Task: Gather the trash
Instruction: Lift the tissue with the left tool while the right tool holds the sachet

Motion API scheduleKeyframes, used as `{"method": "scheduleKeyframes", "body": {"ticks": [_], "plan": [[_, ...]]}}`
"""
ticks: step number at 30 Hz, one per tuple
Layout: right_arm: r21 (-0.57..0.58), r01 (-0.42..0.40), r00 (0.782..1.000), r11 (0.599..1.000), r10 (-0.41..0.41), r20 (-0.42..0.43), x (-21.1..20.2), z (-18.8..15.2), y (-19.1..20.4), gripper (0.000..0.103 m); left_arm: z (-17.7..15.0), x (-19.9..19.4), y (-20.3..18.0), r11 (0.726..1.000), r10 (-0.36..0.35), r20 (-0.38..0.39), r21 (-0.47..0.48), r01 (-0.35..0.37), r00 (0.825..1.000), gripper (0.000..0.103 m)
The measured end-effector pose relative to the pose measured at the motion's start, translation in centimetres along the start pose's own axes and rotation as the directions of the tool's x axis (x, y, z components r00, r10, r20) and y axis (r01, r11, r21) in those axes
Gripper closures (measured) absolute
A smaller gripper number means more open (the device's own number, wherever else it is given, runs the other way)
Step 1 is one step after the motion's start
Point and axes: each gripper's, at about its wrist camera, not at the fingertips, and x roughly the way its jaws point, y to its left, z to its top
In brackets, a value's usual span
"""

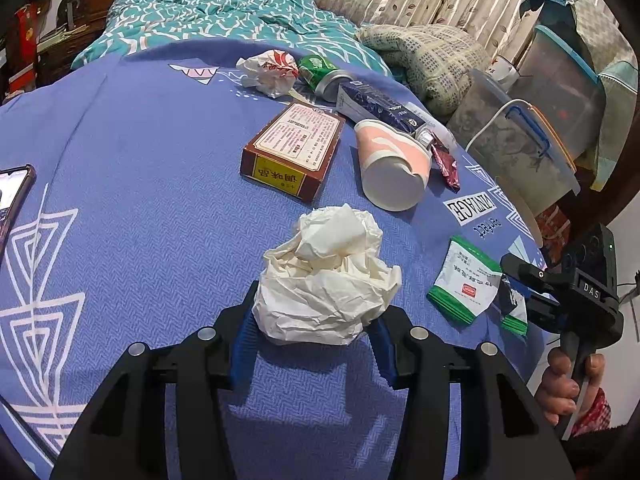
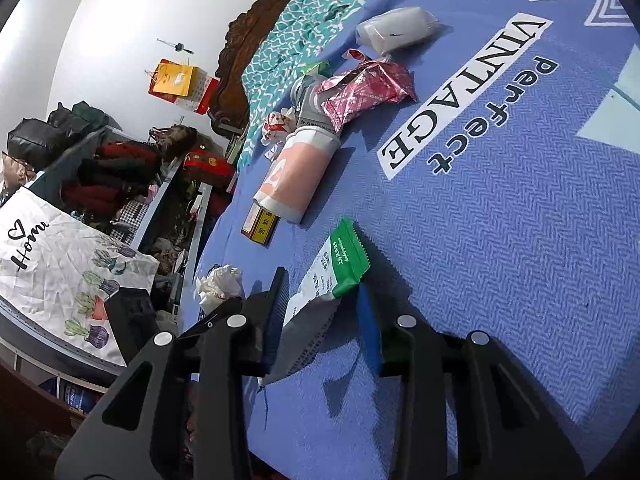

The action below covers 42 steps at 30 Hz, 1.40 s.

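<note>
A crumpled ball of white paper [image 1: 324, 280] sits on the blue bedspread [image 1: 140, 200], and my left gripper [image 1: 316, 308] is shut on its lower part, one blue pad against each side. The same paper ball [image 2: 220, 284] shows at the left in the right wrist view. A green-and-white sachet [image 2: 332, 272] lies flat on the bedspread between the fingers of my right gripper [image 2: 322, 280]. Those jaws stand apart, with a gap beside the blue right pad. In the left wrist view, the right gripper [image 1: 516, 284] sits over the sachet [image 1: 464, 280], held by a hand [image 1: 564, 384].
Further up the bed lie a brown box [image 1: 294, 148], a tipped paper cup [image 1: 392, 168], a green can [image 1: 320, 70], a red-and-white wrapper [image 1: 268, 70], a dark blue carton [image 1: 376, 104] and a red wrapper [image 1: 446, 162]. A phone [image 1: 12, 196] lies at left. Plastic bins [image 1: 520, 148] stand past the right edge.
</note>
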Motion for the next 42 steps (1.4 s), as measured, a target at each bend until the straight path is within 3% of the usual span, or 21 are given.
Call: {"method": "scheduleKeyframes", "body": {"ticks": [8, 24, 42], "plan": [[0.016, 0.021, 1.0, 1.0, -0.021, 0.021, -0.8, -0.1, -0.3, 0.066, -0.1, -0.3, -0.1, 0.999, -0.05, -0.017, -0.019, 0.05, 0.999, 0.057], [0.02, 0.028, 0.999, 0.999, -0.028, 0.03, -1.8, -0.6, -1.0, 0.066, -0.7, -0.2, -3.4, 0.987, -0.153, -0.054, 0.037, 0.155, 0.987, 0.057], [0.02, 0.028, 0.999, 0.999, -0.029, 0.027, -2.3, -0.8, -1.3, 0.066, -1.2, 0.3, -4.3, 0.981, -0.187, -0.081, 0.042, 0.191, 0.979, 0.057]]}}
